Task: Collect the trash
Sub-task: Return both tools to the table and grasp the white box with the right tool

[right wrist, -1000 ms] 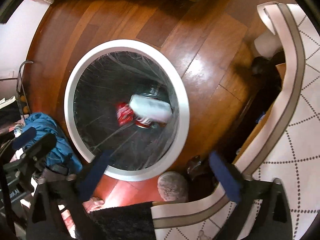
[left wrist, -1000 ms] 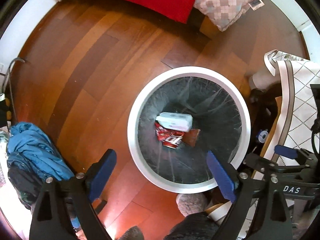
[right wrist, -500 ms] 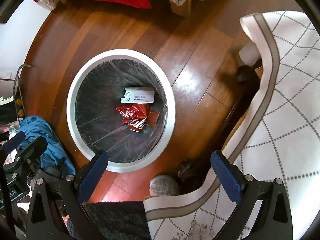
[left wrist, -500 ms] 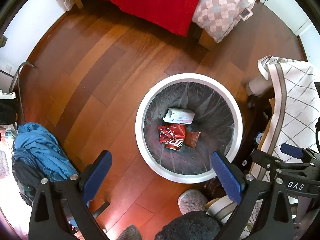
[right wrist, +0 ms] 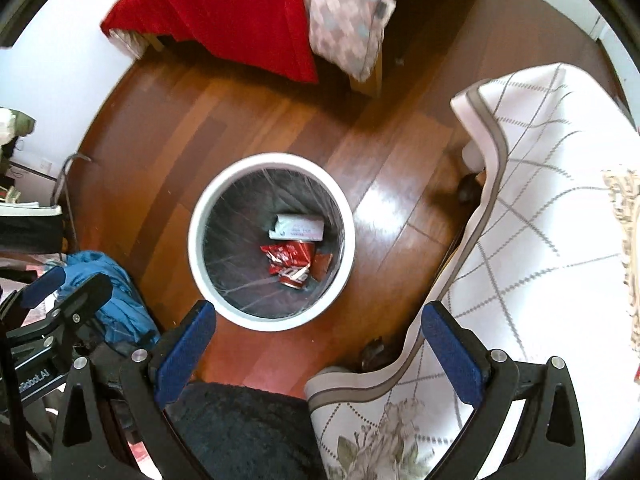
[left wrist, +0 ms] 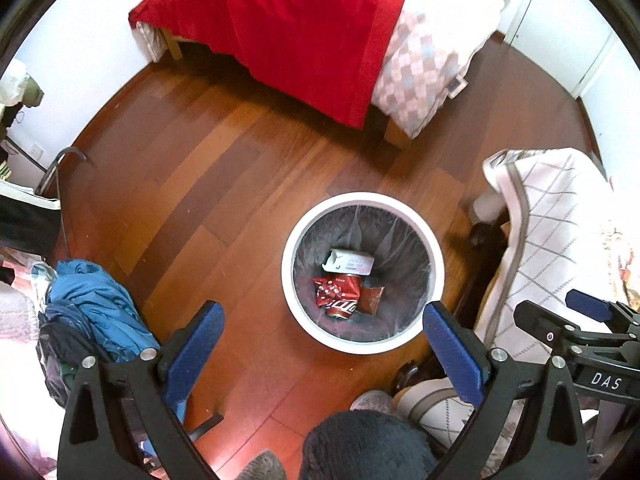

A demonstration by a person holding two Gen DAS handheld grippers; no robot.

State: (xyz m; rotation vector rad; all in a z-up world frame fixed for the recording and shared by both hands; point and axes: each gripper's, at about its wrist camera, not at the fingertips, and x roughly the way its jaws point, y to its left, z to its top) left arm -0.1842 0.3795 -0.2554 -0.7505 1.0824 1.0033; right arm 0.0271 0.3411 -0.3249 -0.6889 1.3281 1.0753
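Observation:
A round white trash bin [left wrist: 434,240] with a clear liner stands on the wood floor; it also shows in the right wrist view [right wrist: 200,208]. Inside lie a white carton [left wrist: 350,262], a crushed red can [left wrist: 338,296] and a small brown wrapper [left wrist: 372,300]; the carton [right wrist: 298,227] and can [right wrist: 290,260] show in the right wrist view too. My left gripper [left wrist: 324,332] is open and empty, high above the bin's near side. My right gripper [right wrist: 318,336] is open and empty, above the floor just right of the bin.
A bed with a red blanket [left wrist: 304,36] and a checked quilt [left wrist: 416,80] stands at the back. A white diamond-patterned cloth [right wrist: 540,220] drapes a table at right. A blue jacket [left wrist: 96,304] is heaped at left. A dark fuzzy slipper [right wrist: 244,432] is below.
Both grippers have risen well away from the bin, which now looks smaller. The white carton that was falling a second ago now lies still in the bin.

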